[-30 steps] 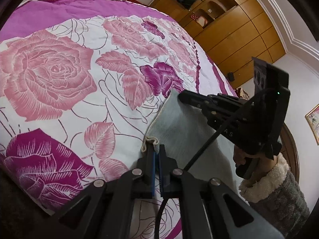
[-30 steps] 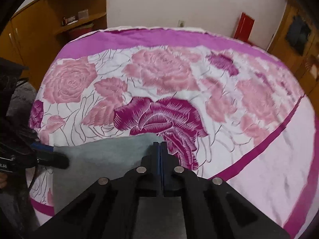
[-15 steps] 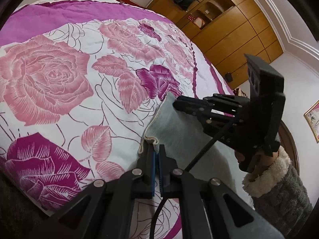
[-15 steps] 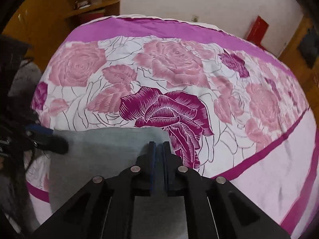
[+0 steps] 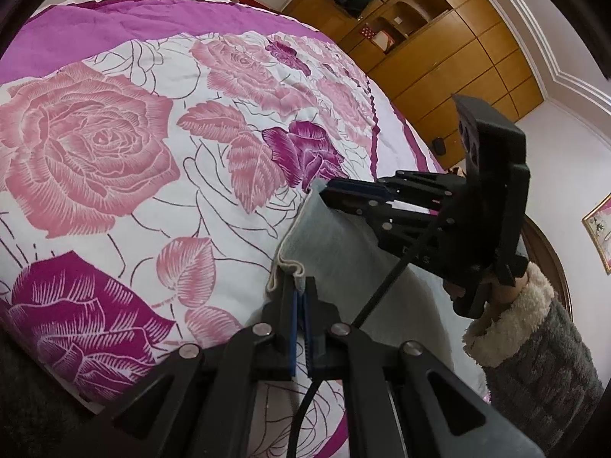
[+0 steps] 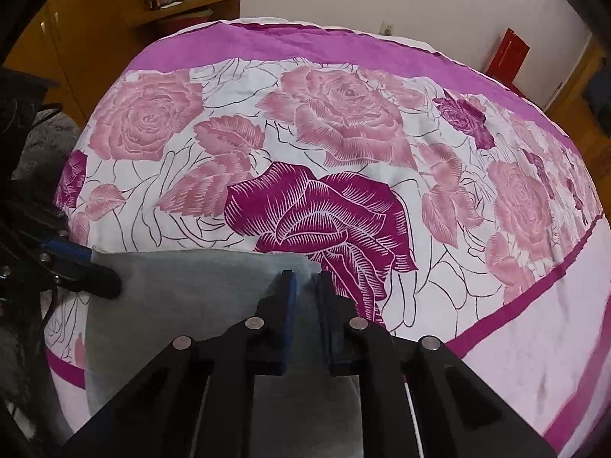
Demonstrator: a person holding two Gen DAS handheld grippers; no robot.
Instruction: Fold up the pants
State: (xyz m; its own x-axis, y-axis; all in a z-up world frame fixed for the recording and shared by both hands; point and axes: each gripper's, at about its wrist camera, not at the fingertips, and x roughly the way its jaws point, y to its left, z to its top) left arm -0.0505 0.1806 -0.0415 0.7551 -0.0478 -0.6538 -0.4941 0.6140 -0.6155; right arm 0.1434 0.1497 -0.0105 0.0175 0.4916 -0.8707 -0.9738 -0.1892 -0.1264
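Grey pants [image 5: 343, 252] lie at the near edge of a bed with a rose-print cover [image 5: 114, 152]. My left gripper [image 5: 299, 286] is shut on the bunched near-left corner of the pants edge. In the left wrist view my right gripper [image 5: 324, 191] sits at the far corner of that same edge. In the right wrist view the pants [image 6: 183, 286] spread flat, and the right gripper [image 6: 305, 282] is opening: a gap shows between its pads, with the cloth's corner lying loose in it. The left gripper [image 6: 101, 267] pinches the opposite corner.
The bed cover [image 6: 343, 133] stretches wide beyond the pants. A wooden wardrobe [image 5: 458, 57] stands behind the bed, and a red item [image 6: 508, 57] leans on the wall. A person's fleece-cuffed sleeve [image 5: 534, 362] holds the right gripper. Wooden shelves [image 6: 114, 19] stand at the left.
The right gripper's jaws, shut on the pants corner a second ago, have parted. It dipped and rolled slightly over the bed. The left gripper has kept still, holding its corner.
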